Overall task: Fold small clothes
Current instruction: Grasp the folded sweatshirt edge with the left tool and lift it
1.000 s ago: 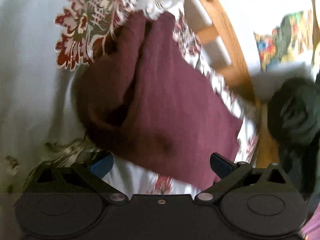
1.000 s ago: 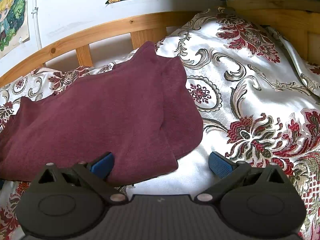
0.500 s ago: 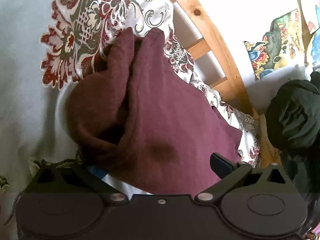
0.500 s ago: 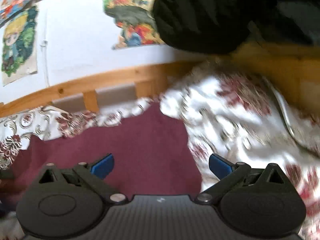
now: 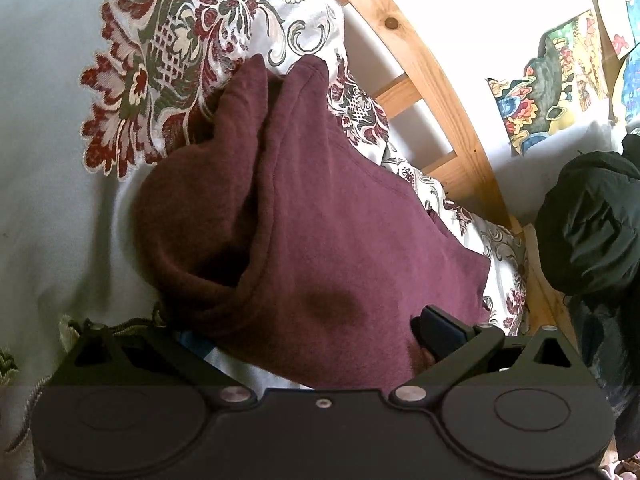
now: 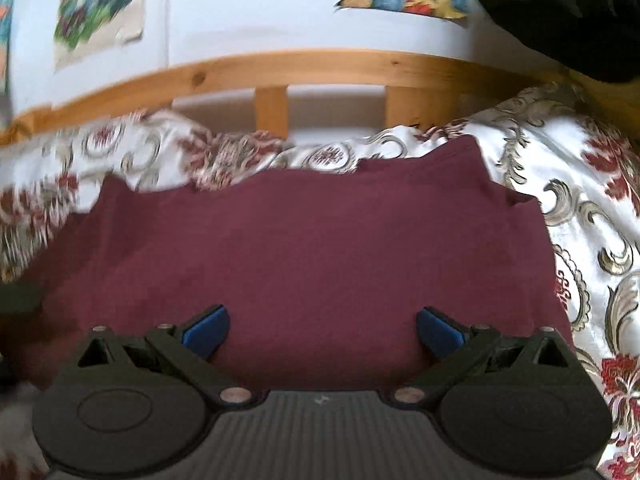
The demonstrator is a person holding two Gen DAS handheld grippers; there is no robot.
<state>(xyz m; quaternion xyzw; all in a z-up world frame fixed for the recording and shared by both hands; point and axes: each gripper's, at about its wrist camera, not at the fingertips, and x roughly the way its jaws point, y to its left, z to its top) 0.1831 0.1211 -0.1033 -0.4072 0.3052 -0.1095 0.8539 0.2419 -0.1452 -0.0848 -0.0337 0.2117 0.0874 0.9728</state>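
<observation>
A maroon garment (image 5: 312, 232) lies on a patterned bedspread (image 5: 60, 120), its left part bunched into a rounded fold. My left gripper (image 5: 316, 336) is open, with the near edge of the garment between its fingers; the left finger is partly hidden under the cloth. In the right wrist view the same garment (image 6: 312, 252) lies flat and wide. My right gripper (image 6: 322, 330) is open just over its near edge, both blue pads (image 6: 208, 326) showing and holding nothing.
A wooden bed rail (image 6: 280, 70) runs along the far side against a white wall with colourful pictures (image 6: 100, 8). A dark bundle of clothing (image 5: 588, 232) sits at the right end of the bed. The bedspread (image 6: 600, 220) extends to the right.
My right gripper has swung left and moved in over the garment, which now fills the space between its fingers. My left gripper has closed in on the garment's near edge.
</observation>
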